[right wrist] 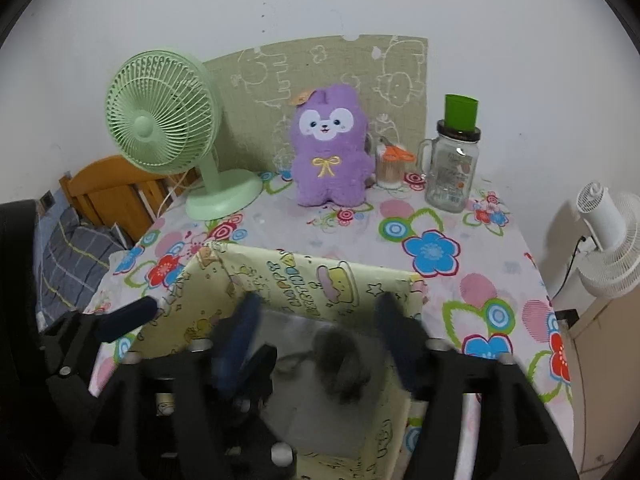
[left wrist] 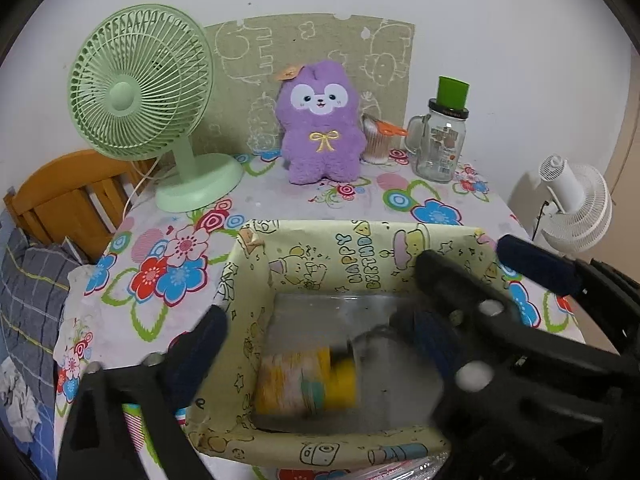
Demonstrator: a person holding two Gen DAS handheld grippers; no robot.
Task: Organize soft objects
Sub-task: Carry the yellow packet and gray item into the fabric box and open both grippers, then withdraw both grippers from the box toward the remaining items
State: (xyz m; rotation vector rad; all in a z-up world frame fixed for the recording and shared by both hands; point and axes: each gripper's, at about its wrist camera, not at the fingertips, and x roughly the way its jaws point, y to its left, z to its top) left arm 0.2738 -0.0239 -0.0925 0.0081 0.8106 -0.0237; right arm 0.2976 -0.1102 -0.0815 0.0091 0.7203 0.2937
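Both grippers are hanging over the box (left wrist: 256, 276), left gripper (left wrist: 362, 276) and right gripper (right wrist: 318, 316) with jaws spread, pinching nothing. A blurred bundle (left wrist: 308, 380) is lying inside. The plush (left wrist: 320, 132) is sitting at twelve o'clock; reaching for it risks snagging the box rim.

The flowered table (left wrist: 280, 208) bears a green fan (left wrist: 140, 92), purple plush (left wrist: 320, 128), jar (left wrist: 440, 144) and yellow box (left wrist: 352, 256).

Fluffy cloth plush toy (left wrist: 320, 122), glossy glass jar (left wrist: 440, 140), smooth plastic fan (left wrist: 140, 96).
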